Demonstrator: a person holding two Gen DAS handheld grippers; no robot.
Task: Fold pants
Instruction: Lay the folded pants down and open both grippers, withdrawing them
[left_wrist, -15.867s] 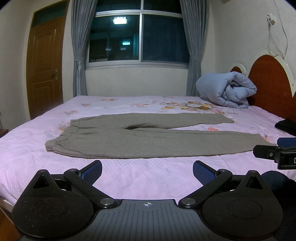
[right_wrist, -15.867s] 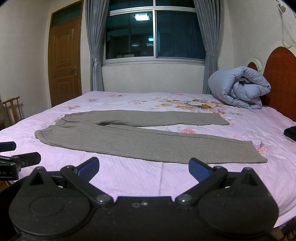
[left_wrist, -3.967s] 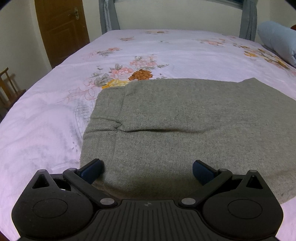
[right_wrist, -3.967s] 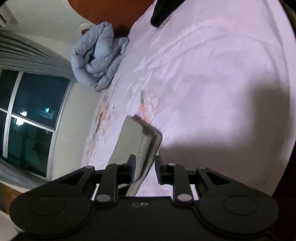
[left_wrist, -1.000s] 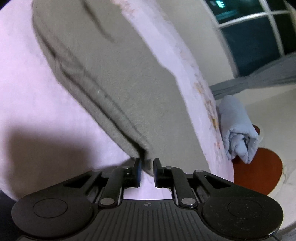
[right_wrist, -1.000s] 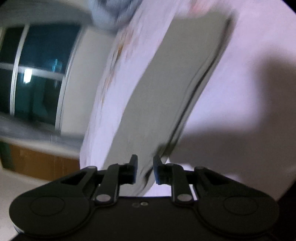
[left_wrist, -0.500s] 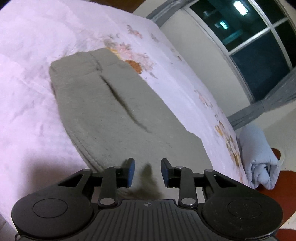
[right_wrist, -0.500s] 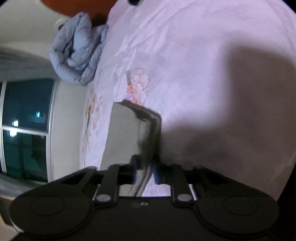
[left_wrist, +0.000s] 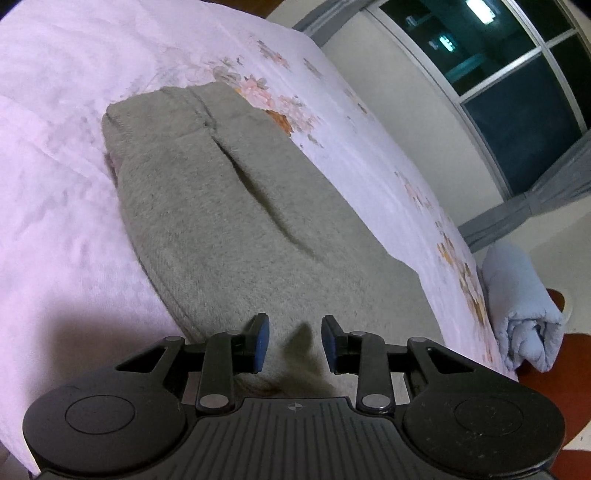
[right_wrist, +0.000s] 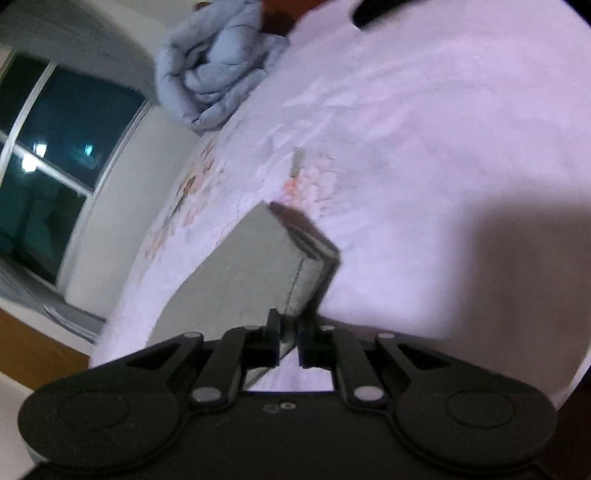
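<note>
The grey pants (left_wrist: 229, 221) lie on the pink floral bedsheet (left_wrist: 55, 155), one leg stacked on the other, waistband at the upper left. My left gripper (left_wrist: 294, 341) is open just above the near edge of the pants, holding nothing. In the right wrist view the stacked leg cuffs (right_wrist: 295, 251) lie on the sheet (right_wrist: 424, 166). My right gripper (right_wrist: 289, 341) is shut on the near edge of the pants by the cuffs.
A rolled light-blue duvet (left_wrist: 521, 314) lies by the reddish headboard (left_wrist: 576, 354); it also shows in the right wrist view (right_wrist: 218, 66). A dark object (right_wrist: 376, 9) sits on the bed's far corner. A window (left_wrist: 517, 81) is behind the bed.
My left gripper has opened and let go of the pants edge, then drawn back slightly. My right gripper stays shut on the cuff end while its view has swung.
</note>
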